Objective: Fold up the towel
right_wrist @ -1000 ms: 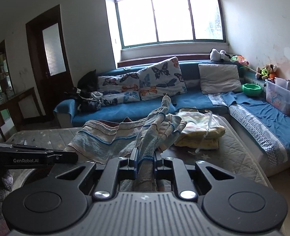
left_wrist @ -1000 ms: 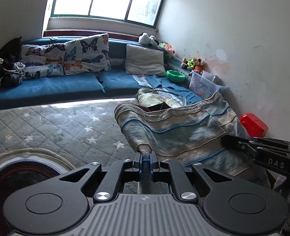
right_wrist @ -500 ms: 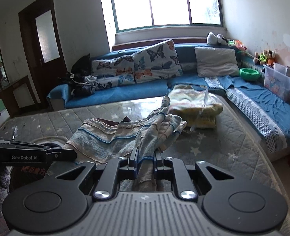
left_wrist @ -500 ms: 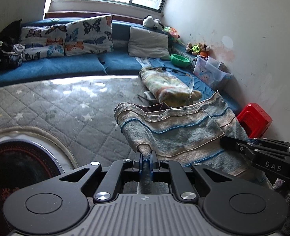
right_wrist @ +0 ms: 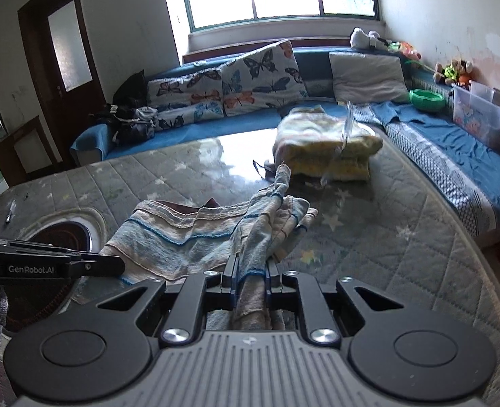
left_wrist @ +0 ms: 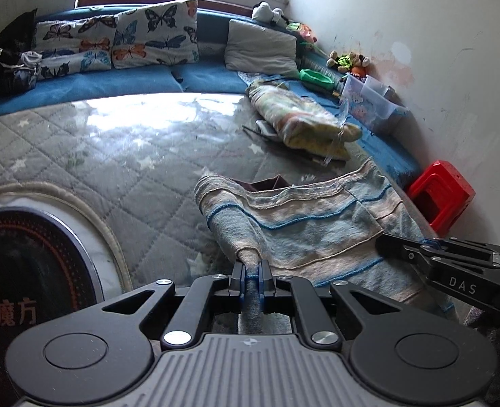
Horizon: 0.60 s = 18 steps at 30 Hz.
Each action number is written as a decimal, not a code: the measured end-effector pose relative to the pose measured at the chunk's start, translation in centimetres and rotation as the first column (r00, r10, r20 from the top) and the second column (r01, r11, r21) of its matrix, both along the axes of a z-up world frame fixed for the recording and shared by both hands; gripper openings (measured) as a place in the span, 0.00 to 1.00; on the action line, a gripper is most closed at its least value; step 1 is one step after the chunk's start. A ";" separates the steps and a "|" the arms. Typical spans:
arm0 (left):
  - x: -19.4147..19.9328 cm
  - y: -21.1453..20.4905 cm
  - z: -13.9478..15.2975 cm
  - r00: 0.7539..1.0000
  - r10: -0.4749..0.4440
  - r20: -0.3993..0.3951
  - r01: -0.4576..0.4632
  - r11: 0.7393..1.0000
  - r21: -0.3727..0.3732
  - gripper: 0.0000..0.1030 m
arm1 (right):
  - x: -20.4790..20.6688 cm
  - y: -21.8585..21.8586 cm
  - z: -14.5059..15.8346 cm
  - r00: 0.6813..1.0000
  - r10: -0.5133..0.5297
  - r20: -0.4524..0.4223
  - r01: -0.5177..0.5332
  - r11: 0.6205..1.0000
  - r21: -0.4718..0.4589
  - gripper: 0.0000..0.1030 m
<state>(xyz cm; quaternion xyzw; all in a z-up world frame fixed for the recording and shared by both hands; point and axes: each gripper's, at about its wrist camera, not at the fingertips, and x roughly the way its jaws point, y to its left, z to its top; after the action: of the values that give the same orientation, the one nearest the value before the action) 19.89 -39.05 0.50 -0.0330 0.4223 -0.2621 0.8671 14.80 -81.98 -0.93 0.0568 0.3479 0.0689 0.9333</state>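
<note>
Lower now, you've brought both grippers down: left gripper [left_wrist: 251, 273] and right gripper [right_wrist: 250, 271] each clamped on the striped terry towel [left_wrist: 311, 227], sagging between them over the quilted mat [left_wrist: 121, 156].

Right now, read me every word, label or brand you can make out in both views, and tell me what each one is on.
"DAS": on the side of the right gripper, seen in the left wrist view.
"GenRobot.AI": on the side of the left gripper, seen in the right wrist view.
"魔方": red characters on the round black panel; the character before them is cut off.
Picture on the clear storage box: no readable words.
</note>
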 end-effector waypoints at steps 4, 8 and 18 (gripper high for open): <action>0.1 0.3 -0.8 1.000 0.004 -0.019 -0.004 1.000 0.007 0.08 | 0.3 -0.4 -1.4 0.999 -0.020 -0.032 0.020 1.000 0.005 0.14; 0.1 0.5 -1.4 1.000 0.004 -0.028 -0.004 1.000 0.008 0.09 | 0.4 -0.9 -2.2 0.998 -0.038 -0.055 0.038 0.999 0.009 0.19; 0.0 0.4 -1.5 1.000 0.015 -0.022 -0.014 1.000 0.025 0.09 | -0.9 -1.6 -1.8 0.997 -0.070 -0.012 0.070 0.997 -0.016 0.24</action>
<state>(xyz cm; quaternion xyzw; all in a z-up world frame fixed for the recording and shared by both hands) 19.88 -38.62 -1.05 -0.0284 0.4349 -0.2504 0.8645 13.91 -83.54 -2.68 0.0621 0.3519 0.0330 0.9334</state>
